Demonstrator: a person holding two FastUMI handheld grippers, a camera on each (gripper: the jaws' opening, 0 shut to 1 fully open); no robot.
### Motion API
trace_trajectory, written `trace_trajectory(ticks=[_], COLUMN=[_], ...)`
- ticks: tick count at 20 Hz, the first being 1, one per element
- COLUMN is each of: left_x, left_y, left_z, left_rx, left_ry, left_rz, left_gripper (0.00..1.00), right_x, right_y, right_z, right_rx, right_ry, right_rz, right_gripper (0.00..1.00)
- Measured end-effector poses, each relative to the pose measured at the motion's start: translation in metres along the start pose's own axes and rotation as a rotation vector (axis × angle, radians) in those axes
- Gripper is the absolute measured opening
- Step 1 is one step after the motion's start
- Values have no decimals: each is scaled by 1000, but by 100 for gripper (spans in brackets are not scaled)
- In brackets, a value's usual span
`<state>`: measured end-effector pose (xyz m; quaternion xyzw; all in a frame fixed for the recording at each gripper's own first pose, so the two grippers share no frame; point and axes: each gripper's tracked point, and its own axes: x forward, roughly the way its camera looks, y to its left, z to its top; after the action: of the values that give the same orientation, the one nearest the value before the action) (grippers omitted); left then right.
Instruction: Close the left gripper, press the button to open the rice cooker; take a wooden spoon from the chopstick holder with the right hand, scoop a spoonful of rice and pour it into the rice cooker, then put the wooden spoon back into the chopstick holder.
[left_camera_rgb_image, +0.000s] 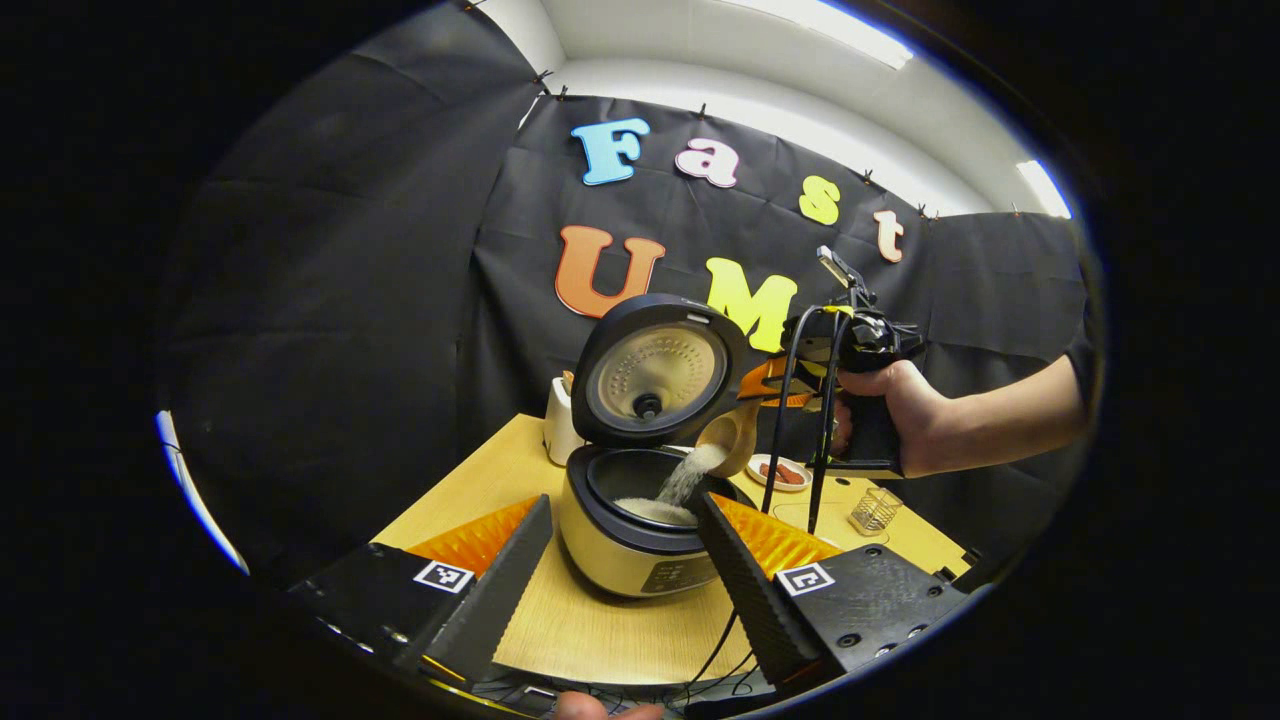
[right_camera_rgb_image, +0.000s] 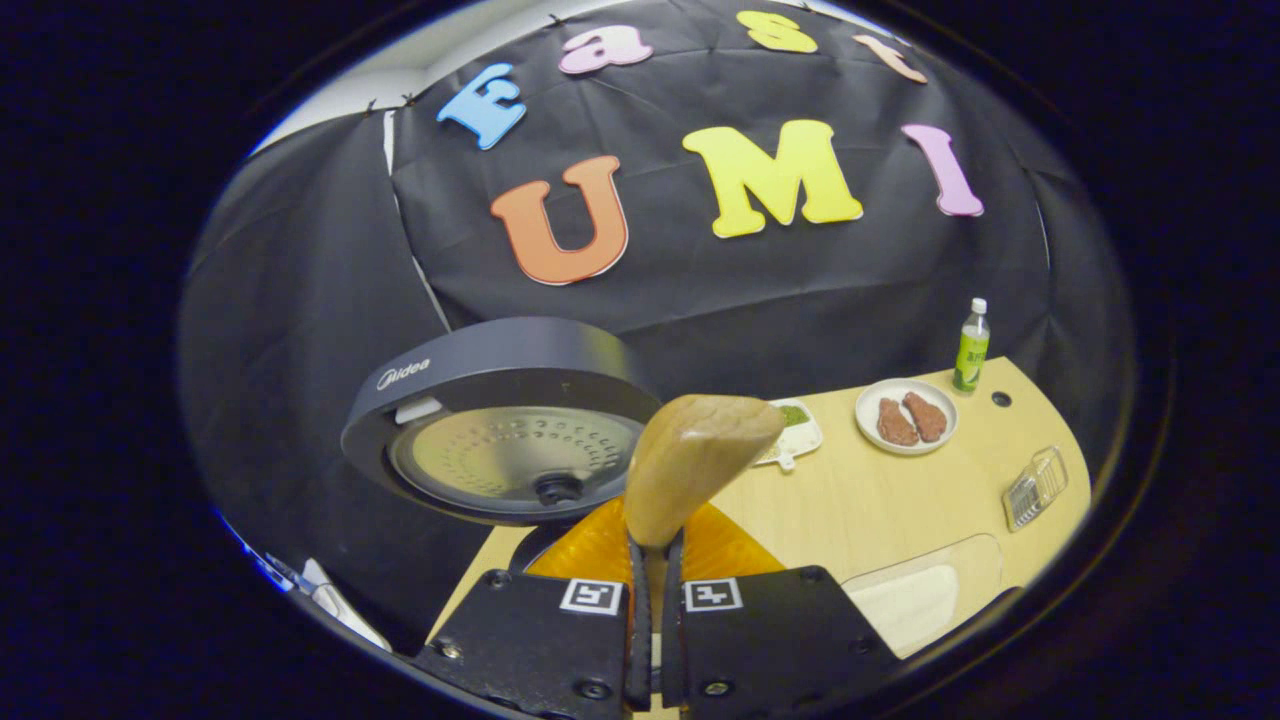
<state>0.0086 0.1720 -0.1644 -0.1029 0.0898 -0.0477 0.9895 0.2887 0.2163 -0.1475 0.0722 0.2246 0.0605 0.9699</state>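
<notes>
The rice cooker (left_camera_rgb_image: 640, 520) stands on the counter (left_camera_rgb_image: 590, 630) with its lid (left_camera_rgb_image: 655, 370) raised, so the inner pot is free to receive rice. In my right hand-held gripper (right_camera_rgb_image: 652, 600) I hold the wooden spoon (right_camera_rgb_image: 695, 460) by its handle; both fingers are pressed narrow on it. I keep the bowl of the spoon tipped down over the pot, just in front of the lid, because in the left gripper view a stream of rice (left_camera_rgb_image: 685, 478) falls from it onto the small heap inside. My left hand-held gripper (left_camera_rgb_image: 620, 580) hangs wide and holds nothing, with the cooker between its fingers but not touching; I judge it waits there out of the way. The plate with two brown pieces (right_camera_rgb_image: 905, 415) and the green bottle (right_camera_rgb_image: 970, 348) stand far to the side.
</notes>
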Motion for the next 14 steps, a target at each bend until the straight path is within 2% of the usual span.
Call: trace_trajectory(ticks=[4,14], left_x=[-2,-6], left_y=[4,4], left_z=[0,3], left_rx=[10,-15], left_ry=[9,18], left_rz=[7,26], left_gripper=[95,94], right_x=[2,4], right_y=[14,56], right_z=[5,2], right_rx=[-150,-578], right_ry=[-39,-147], right_rz=[-14,22], right_gripper=[9,10])
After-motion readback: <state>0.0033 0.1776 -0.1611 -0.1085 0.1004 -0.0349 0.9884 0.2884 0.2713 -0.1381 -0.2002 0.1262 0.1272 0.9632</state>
